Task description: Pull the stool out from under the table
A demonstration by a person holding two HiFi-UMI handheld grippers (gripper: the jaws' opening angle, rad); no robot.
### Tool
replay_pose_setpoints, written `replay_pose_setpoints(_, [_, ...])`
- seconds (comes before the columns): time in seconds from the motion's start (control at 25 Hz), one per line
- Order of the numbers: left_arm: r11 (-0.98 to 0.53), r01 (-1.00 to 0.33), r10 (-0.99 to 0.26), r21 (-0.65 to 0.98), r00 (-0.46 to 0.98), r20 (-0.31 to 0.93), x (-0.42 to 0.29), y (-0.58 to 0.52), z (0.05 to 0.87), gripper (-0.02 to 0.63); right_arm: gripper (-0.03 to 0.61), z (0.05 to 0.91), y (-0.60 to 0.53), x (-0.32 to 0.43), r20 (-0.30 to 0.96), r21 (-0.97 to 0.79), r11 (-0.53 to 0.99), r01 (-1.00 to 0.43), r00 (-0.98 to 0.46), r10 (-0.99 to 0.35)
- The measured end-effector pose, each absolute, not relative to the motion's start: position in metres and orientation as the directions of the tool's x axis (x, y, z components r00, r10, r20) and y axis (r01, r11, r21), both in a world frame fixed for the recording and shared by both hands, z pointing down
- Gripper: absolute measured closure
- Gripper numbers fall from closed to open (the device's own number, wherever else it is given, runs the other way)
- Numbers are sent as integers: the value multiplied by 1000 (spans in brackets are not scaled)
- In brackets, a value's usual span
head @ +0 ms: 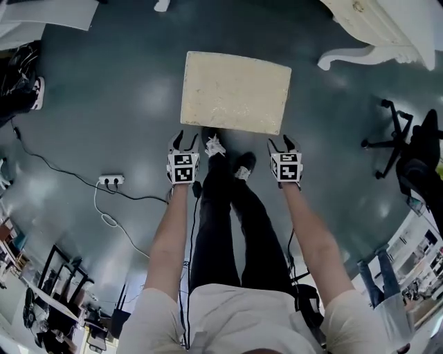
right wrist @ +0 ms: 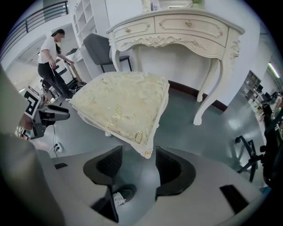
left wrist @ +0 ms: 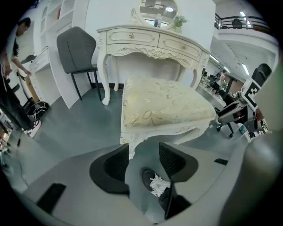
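The cream cushioned stool [head: 235, 90] stands on the grey floor, out in front of the white carved table [head: 374, 21]. My left gripper [head: 185, 140] hovers just short of the stool's near left corner, and my right gripper [head: 284, 144] just short of its near right corner. In the left gripper view the jaws [left wrist: 143, 159] stand apart with only floor and a shoe between them; the stool [left wrist: 163, 106] and table [left wrist: 150, 39] lie ahead. In the right gripper view the jaws [right wrist: 138, 161] are open, and the stool's corner [right wrist: 147, 152] sits just beyond the gap, untouched.
The wearer's two shoes [head: 214, 146] stand at the stool's near edge. A power strip [head: 111, 180] with a cable lies on the floor at the left. An office chair base [head: 398, 138] is at the right. A grey chair [left wrist: 77, 46] and a person [right wrist: 51, 57] are beside the table.
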State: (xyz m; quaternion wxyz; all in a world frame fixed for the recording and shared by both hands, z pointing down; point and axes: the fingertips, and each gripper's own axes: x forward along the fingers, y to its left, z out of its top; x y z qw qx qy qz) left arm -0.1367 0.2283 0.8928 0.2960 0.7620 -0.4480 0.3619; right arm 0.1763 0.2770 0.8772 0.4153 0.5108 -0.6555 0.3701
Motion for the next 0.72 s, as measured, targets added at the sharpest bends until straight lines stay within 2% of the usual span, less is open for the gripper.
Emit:
replay_pose_setpoints(0.48, [-439,-886,-470,148,367,803,-121,225,803,397,318,786,266,161,908,-89,166,-982,-149,-391])
replay_pose_setpoints(0.72, [-490,-861,-417,138,370,830,-100,229,766,399,318,735,255,151,880,-82,248,-965,-187,-437])
